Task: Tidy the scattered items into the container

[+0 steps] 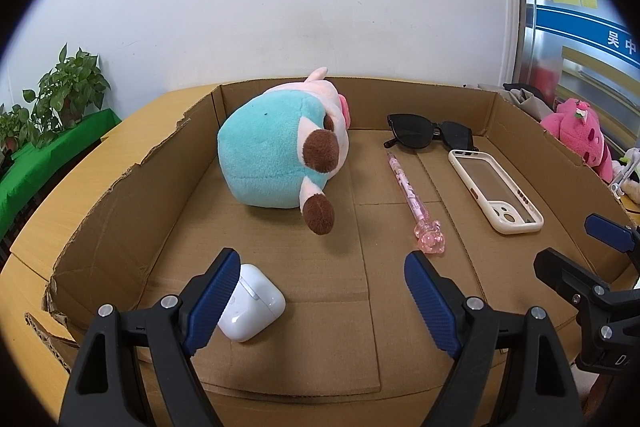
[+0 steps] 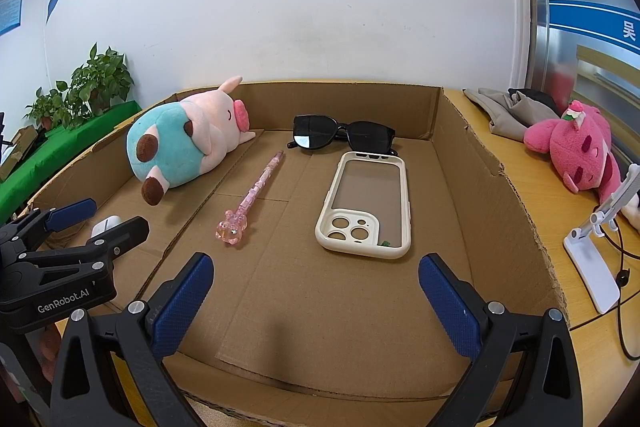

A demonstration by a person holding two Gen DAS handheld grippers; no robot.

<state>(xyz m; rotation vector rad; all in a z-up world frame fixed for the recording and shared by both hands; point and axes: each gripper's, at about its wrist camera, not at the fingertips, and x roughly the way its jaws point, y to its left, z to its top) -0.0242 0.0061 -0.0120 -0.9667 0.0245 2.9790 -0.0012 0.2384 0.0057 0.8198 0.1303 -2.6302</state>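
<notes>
Left tool (image 1: 316,303) gapes wide above the cardboard box (image 1: 120,203), earbud case (image 1: 252,303) touching its left finger; right tool (image 2: 316,307) hangs open short of the phone case (image 2: 366,207).

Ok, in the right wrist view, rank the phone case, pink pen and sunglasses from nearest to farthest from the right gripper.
1. Phone case, just ahead of the right gripper, slightly right.
2. Pink pen, ahead-left; its charm end is almost as near.
3. Sunglasses, by the box's back wall.
</notes>
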